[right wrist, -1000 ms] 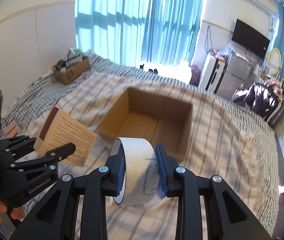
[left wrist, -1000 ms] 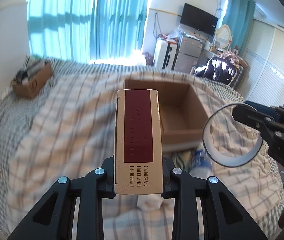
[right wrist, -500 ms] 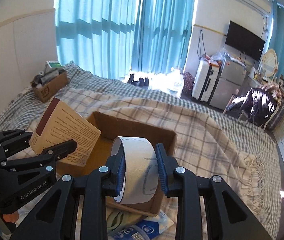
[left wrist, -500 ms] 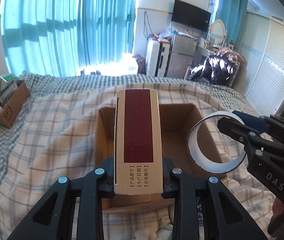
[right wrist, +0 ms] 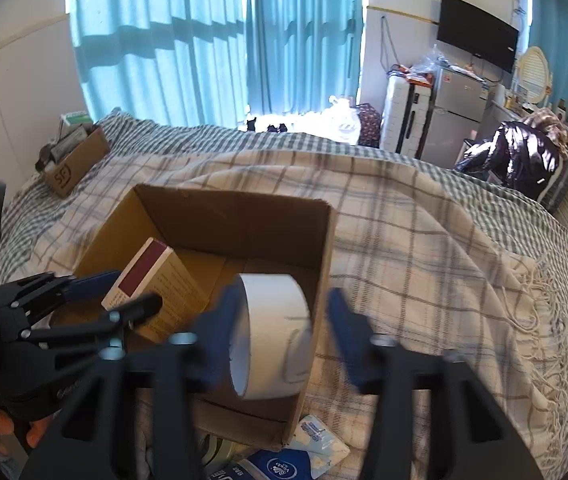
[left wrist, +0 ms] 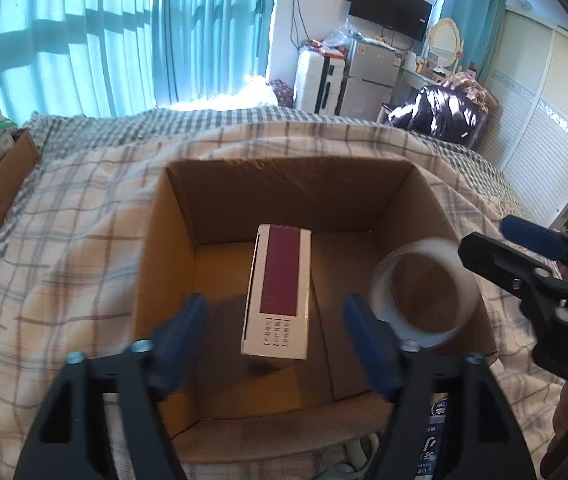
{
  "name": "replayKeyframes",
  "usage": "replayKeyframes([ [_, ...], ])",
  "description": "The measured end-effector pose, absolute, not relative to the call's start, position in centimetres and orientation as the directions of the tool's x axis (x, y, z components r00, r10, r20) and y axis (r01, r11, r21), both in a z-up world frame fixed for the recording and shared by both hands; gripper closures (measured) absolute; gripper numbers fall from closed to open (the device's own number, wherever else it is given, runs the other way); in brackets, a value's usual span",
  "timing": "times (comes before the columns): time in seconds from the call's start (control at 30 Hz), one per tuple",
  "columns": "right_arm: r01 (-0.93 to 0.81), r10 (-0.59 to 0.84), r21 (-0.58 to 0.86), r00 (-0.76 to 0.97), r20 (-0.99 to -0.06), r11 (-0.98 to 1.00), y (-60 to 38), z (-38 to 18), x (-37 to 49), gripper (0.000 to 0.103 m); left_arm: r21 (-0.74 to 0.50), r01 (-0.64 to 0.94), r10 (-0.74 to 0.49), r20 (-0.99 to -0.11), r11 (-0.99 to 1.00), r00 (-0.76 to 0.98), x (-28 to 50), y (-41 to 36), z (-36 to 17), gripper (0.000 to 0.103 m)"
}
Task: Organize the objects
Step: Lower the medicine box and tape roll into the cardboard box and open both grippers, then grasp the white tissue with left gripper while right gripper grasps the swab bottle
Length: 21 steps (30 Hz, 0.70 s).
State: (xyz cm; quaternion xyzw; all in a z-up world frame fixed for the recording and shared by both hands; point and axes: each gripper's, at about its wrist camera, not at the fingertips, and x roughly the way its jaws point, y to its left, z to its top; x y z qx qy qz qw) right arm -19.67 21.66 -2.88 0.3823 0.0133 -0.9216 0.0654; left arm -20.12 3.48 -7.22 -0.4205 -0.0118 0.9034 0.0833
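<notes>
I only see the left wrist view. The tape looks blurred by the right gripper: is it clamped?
Observer: No. The right gripper is opening. The tape is between its jaws, and the right-hand pad is clear of it.
Operator: Is it over the box?
Observer: It's at the box's near right corner. I can't tell if it clears the rim.
Operator: And the carton?
Observer: The carton is tilted inside the box, with its printed broad side showing.

Lived-in home bedroom: bed under plaid blanket (right wrist: 424, 240), teal curtains (right wrist: 211, 40), wall-mounted TV (right wrist: 478, 32), small fridge (right wrist: 454, 112), vanity mirror (left wrist: 446, 42).
</notes>
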Motion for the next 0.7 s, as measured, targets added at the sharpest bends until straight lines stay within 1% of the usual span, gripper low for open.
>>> replayKeyframes([
  [0.17,0.086,-0.093,0.043,-0.732,-0.675,-0.995,22.0,0.6,-17.7,0.028,-0.066,-0.129,0.134,-0.752,-0.989,-0.645,-18.2,2.3,-4.7,0.025],
  [0.2,0.08,-0.089,0.045,-0.739,-0.668,-0.996,22.1,1.6,-16.9,0.025,-0.06,-0.12,0.125,-0.746,-0.991,-0.654,-17.3,1.8,-3.9,0.022],
  [0.3,0.078,-0.082,0.034,-0.755,-0.651,-0.996,21.9,3.8,-14.8,0.019,-0.058,-0.098,0.11,-0.718,-0.993,-0.687,-15.1,0.6,-1.9,0.01],
  [0.4,0.064,-0.055,0.008,-0.771,-0.635,-0.998,21.6,6.2,-12.3,0.012,-0.052,-0.076,0.09,-0.698,-0.996,-0.711,-13.0,-0.7,-0.2,0.005],
  [0.47,0.047,-0.034,-0.005,-0.782,-0.623,-0.999,21.5,7.6,-10.4,0.01,-0.046,-0.065,0.079,-0.693,-0.997,-0.717,-11.6,-1.4,0.7,0.004],
  [0.6,-0.009,0.014,-0.012,-0.798,-0.603,-1.0,21.4,9.6,-6.8,0.001,-0.042,-0.054,0.068,-0.684,-0.998,-0.726,-9.1,-2.6,1.2,0.001],
  [0.7,-0.027,0.031,-0.015,-0.801,-0.598,-1.0,21.0,9.7,-4.8,0.0,-0.035,-0.047,0.058,-0.68,-0.998,-0.731,-7.1,-3.3,0.6,0.0],
])
